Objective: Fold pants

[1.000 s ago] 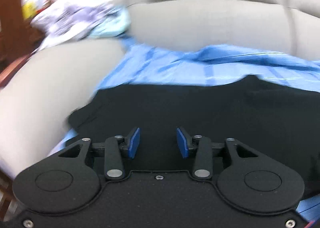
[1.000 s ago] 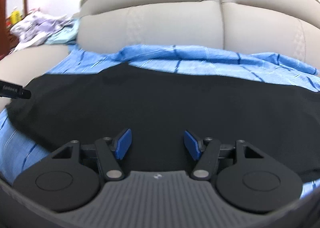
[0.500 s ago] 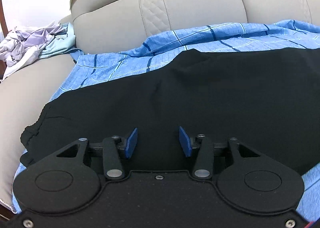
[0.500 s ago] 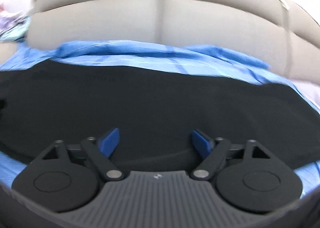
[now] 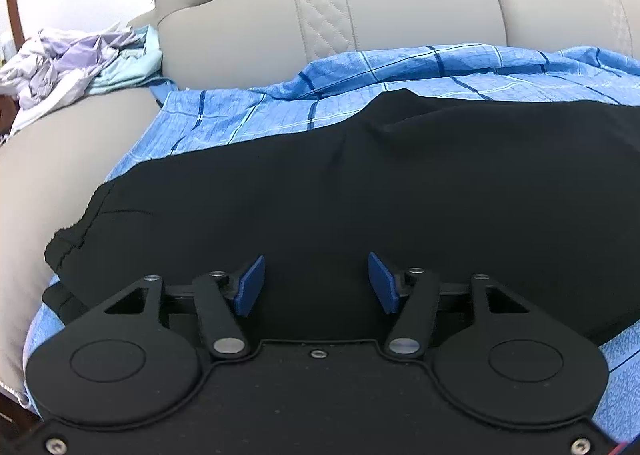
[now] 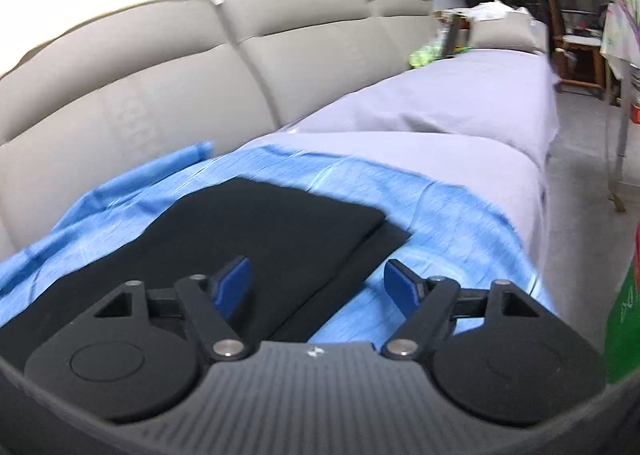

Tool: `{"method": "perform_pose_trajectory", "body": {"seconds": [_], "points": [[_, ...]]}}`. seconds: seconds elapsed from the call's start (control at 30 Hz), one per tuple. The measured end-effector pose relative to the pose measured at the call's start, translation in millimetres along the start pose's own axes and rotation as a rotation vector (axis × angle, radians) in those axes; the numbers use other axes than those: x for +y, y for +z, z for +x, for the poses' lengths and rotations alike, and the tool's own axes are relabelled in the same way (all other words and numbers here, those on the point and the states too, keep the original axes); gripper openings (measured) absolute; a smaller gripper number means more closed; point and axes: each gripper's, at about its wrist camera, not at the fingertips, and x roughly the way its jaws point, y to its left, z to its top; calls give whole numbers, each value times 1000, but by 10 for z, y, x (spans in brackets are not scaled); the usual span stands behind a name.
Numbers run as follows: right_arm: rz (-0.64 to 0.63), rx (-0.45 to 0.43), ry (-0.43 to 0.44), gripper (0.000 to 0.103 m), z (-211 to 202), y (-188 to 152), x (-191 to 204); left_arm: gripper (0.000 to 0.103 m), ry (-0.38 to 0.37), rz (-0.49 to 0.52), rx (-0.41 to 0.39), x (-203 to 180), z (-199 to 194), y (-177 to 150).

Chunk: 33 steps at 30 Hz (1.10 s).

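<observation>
In my left wrist view, 1 pair of black pants [image 5: 400, 195] lies flat on the blue sheet [image 5: 248, 119]; my left gripper [image 5: 316, 283] gapes empty above it. Right wrist view: pants' hem edge [image 6: 376, 231] at 12 o'clock, my right gripper [image 6: 316, 287] wide, empty.

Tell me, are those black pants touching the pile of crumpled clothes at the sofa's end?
Apart. In the left wrist view, bare sofa cushion and blue checked sheet separate the black pants from the crumpled clothes.
</observation>
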Motion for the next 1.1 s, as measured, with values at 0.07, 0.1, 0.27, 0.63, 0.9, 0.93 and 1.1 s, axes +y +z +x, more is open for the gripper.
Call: {"method": "perform_pose_trajectory", "body": {"seconds": [0.07,0.1,0.27,0.63,0.9,0.93,1.1], "points": [[6,10,9,77,113,50,-53,56,-8,-23,10,32,7,5],[9,25,30,75,177,71,-49,57,-10,-31,15,38,13,12],[19,77,67,63,398,143,-9,59,-4,-31,25,31,17,29],[-30,21,-4,3,312,183,4,59,-3,-44,53,57,17,62],[-117,45,-137,3,386,112,40,60,-2,-28,61,48,9,74],[-130,35,-160,4,381,110,53,61,-4,-21,62,50,9,75],[-155,53,-228,19,489,165,109,64,-9,-10,65,74,10,66]]}}
